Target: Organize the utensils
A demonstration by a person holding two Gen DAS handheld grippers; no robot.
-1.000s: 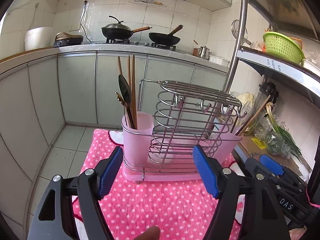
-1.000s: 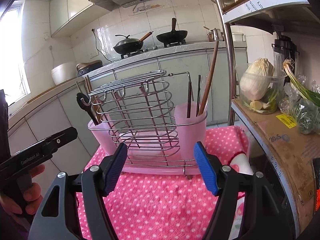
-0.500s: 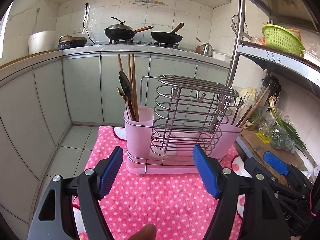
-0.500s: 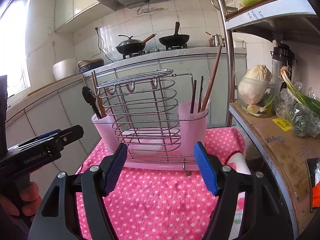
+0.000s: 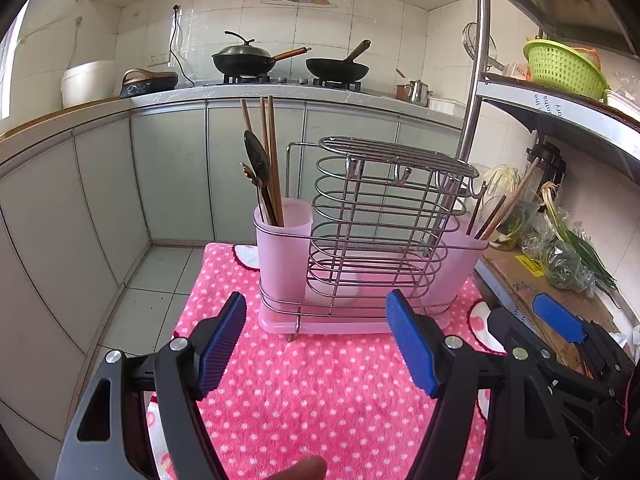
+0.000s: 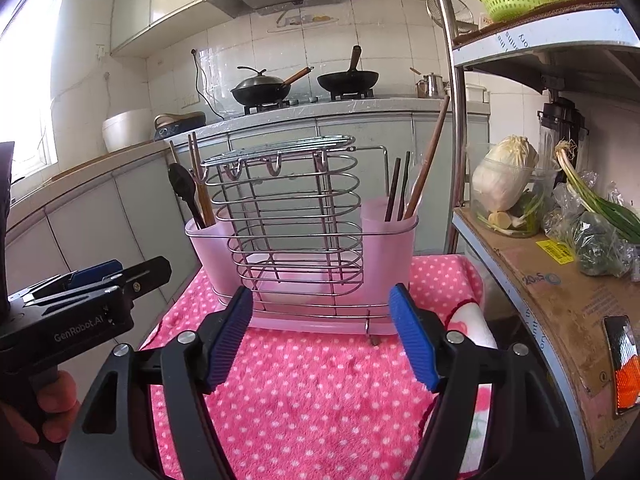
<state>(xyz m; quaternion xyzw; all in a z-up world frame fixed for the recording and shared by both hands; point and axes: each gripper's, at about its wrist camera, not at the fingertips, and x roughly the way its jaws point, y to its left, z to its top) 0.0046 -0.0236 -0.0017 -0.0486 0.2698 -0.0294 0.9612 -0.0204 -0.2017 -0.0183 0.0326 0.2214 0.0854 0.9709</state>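
1. As both tools hang empty over the cloth, the left gripper stands with its blue pads wide apart and nothing between them; the right gripper is spread equally wide and likewise holds nothing.
2. Pink polka-dot cloth: soft pile covering the small table, lying under both grippers and under the rack.
3. Utensil rack: chrome wire frame on a pink tray, standing upright on the far part of the cloth, apart from both tools. Judged stiff and fairly light; the wire looks slippery.
4. Left pink cup: seated at the rack's left end, holding the utensils listed next.
5. Dark spoon and wooden chopsticks: upright in the left cup, handles down. Judged light, rigid and thin; best taken by the exposed upper shaft, pinched across its width, then lifted straight up to avoid tipping the cup.
6. Right pink cup: at the rack's right end, holding dark chopsticks and one long wooden stick, all leaning. Same handling judgement applies.
7. Metal shelf: just right of the table, carrying cabbage and greens.
8. Woks: on the stove, well beyond.
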